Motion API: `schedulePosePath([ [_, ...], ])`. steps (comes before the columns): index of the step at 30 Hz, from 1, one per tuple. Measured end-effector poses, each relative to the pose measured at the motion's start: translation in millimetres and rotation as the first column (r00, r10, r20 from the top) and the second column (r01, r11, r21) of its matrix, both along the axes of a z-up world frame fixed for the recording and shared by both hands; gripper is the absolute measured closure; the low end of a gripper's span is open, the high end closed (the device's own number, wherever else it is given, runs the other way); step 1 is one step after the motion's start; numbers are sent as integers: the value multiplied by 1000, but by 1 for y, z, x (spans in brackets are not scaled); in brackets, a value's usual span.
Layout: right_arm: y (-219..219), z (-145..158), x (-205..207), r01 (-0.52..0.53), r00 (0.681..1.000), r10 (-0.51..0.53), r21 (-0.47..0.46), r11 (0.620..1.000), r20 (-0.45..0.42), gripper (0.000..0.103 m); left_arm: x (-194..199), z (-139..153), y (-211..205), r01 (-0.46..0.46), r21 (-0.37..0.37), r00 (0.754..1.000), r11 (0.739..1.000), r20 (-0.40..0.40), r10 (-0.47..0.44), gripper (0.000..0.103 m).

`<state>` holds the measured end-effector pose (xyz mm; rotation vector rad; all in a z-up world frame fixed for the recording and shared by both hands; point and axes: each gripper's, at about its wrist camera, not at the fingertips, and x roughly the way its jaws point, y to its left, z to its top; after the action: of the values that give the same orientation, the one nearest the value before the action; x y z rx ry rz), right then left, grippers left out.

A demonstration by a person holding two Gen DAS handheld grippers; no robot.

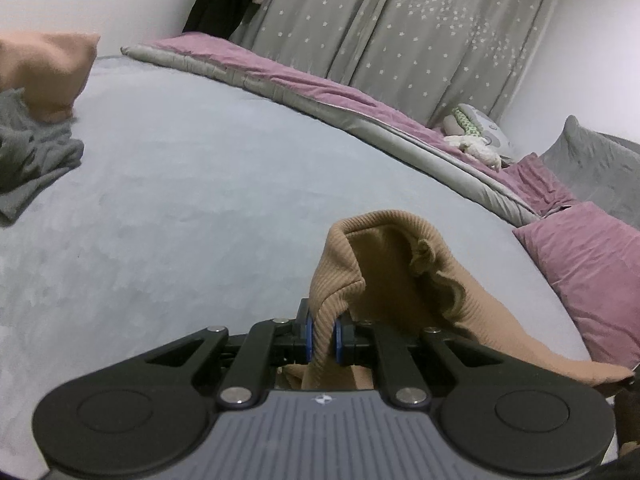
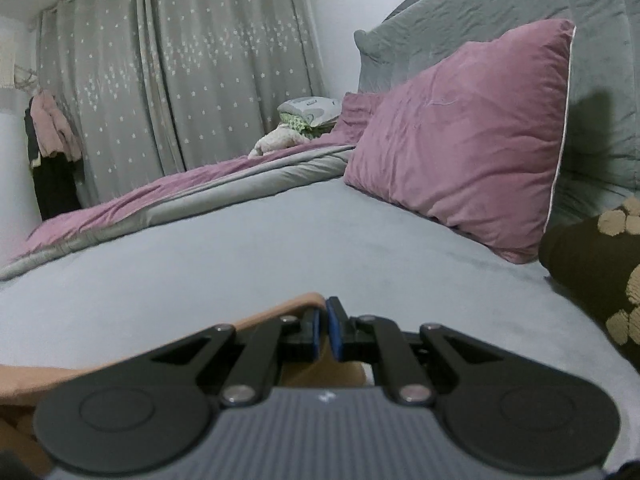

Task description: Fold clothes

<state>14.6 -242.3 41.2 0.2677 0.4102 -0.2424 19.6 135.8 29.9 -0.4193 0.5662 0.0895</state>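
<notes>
The left gripper (image 1: 323,334) held a tan ribbed garment (image 1: 384,264), jaws clamped on a bunched fold above the grey bed (image 1: 200,168). The right gripper (image 2: 327,330) had its jaws nearly together, tan cloth beneath; whether they pinched it was unclear.
</notes>
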Motion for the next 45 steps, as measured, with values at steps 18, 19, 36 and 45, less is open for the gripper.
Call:
schedulePosePath([
  [18,-74,41,-67,165,969,-169,36,986,178,97,-13,17,-74,181,157,970,971,131,-202,92],
  [19,-77,40,-66,169,970,-173,40,985,172,97,-12,16,-76,190,163,970,968,125,-211,92],
  [36,-81,-2,-27,183,980,-190,120,976,54,97,50,19,-103,204,313,965,928,93,-244,91],
  [45,-74,-21,-2,151,987,-155,84,985,36,96,127,14,-121,204,373,966,905,75,-248,92],
])
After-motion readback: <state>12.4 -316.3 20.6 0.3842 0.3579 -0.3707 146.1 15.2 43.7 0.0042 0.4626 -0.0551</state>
